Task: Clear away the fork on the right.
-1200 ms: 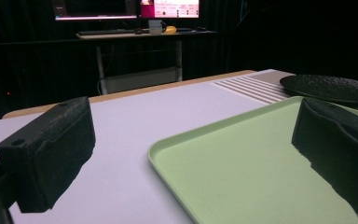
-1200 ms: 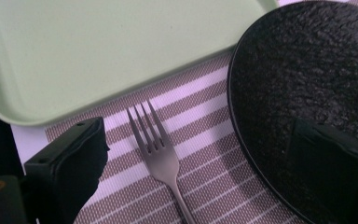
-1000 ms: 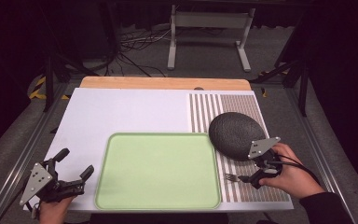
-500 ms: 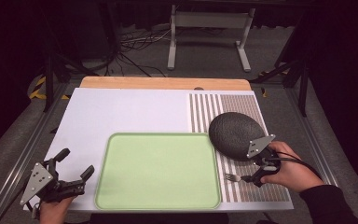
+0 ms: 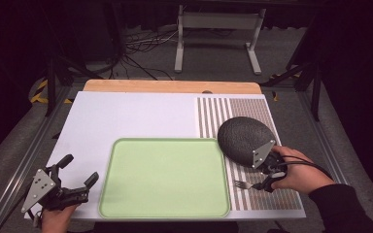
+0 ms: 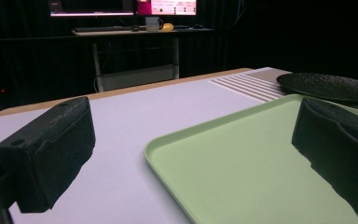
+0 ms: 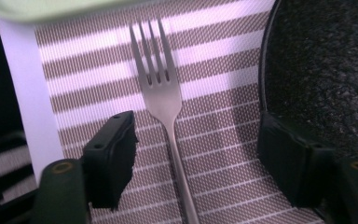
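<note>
A silver fork (image 7: 161, 100) is seen lying flat on the striped placemat (image 5: 252, 194), at about four o'clock on the table (image 5: 141, 116), with its tines pointing towards the green tray (image 5: 165, 177) and its handle running back towards the person's hand (image 5: 298, 172). In the right gripper view, the right gripper (image 7: 196, 154) is positioned astride the fork's handle; its jaws have just been closing, yet a gap is left on each side and the handle is not touched by either pad. The dark round plate (image 5: 245, 138) is found just beside that gripper, at about one o'clock from the fork, resting on the same placemat. The left gripper (image 5: 80, 177) is held at about eight o'clock on the table, just beside the tray's near left corner, with its jaws spread wide and nothing between them; in the left gripper view the tray's rim is seen passing between the two pads without being touched.
</note>
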`<state>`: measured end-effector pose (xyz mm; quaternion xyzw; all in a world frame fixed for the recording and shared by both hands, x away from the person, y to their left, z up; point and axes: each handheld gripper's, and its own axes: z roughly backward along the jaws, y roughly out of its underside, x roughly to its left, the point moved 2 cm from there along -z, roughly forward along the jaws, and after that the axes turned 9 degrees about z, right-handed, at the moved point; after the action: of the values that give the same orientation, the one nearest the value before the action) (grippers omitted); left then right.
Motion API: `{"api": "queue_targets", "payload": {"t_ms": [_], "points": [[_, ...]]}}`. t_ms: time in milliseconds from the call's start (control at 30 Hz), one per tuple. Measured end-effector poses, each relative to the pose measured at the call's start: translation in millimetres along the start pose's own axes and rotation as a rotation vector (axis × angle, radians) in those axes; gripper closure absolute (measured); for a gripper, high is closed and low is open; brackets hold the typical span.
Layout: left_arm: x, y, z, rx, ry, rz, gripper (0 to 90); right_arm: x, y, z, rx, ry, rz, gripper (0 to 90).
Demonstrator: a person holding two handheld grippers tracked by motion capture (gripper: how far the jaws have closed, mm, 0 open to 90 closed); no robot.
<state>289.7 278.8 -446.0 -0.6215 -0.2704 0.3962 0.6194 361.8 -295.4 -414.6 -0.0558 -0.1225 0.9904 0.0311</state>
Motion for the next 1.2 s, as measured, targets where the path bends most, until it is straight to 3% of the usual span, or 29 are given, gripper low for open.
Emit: {"api": "queue_targets", "payload": {"t_ms": [167,533,833,967,1000,1200], "points": [[0.9,0.1,0.1,0.004,0.000,0.004,0.1,0.9,-0.7,-3.4,0.064,-0.049,0.037,40.0],[0.6,0.2,-0.2,0.007,0.002,0.006,0.1,5.2,-2.2,-14.3,0.207,-0.091,0.119,61.5],[0.6,0.4,-0.8,0.010,0.006,0.008,0.1,4.0,-1.9,-19.2,0.252,-0.091,0.184,73.5],[0.7,0.5,-0.7,0.010,0.005,0.009,0.1,4.4,-2.6,-19.7,0.260,-0.102,0.183,77.6],[0.7,0.5,-0.8,0.010,0.006,0.010,0.1,4.5,-3.1,-19.8,0.277,-0.111,0.193,82.7],[0.5,0.6,-0.8,0.010,0.005,0.011,0.1,5.9,-4.7,-20.6,0.289,-0.118,0.207,84.8]]}}
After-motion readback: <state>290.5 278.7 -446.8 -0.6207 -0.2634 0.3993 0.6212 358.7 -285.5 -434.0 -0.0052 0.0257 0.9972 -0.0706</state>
